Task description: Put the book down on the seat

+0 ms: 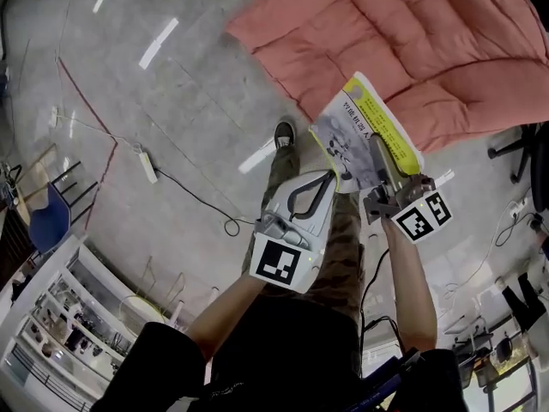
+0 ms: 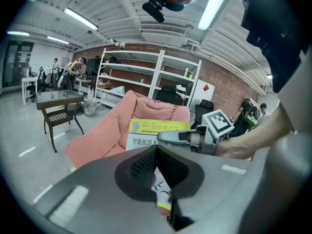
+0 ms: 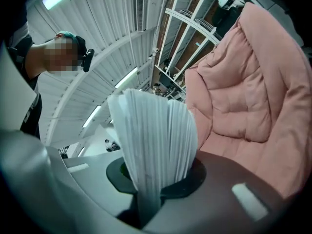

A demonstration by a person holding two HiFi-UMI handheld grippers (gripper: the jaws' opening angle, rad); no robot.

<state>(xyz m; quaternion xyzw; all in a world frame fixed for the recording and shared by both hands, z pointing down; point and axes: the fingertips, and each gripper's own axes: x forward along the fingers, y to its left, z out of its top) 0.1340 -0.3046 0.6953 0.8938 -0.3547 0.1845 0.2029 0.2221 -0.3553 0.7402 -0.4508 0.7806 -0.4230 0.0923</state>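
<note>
The book (image 1: 364, 131) has a yellow and white cover and is held in the air between both grippers, in front of the pink cushioned seat (image 1: 429, 33). My right gripper (image 1: 377, 151) is shut on it, with the fanned pages (image 3: 156, 145) standing up between the jaws. My left gripper (image 1: 330, 178) is shut on the book's lower left corner; a strip of the cover (image 2: 163, 195) shows between its pads. From the left gripper view the book (image 2: 156, 126) hangs before the seat (image 2: 105, 135), with the right gripper (image 2: 168, 138) lying across it. The seat (image 3: 243, 101) fills the right of the right gripper view.
A power strip (image 1: 147, 163) and cables lie on the grey floor at left. A blue chair (image 1: 47, 221) and white shelving (image 1: 60, 316) stand at lower left. An office chair base (image 1: 527, 153) is beside the seat. A dark chair (image 2: 61, 116) and a white rack (image 2: 146, 77) stand behind.
</note>
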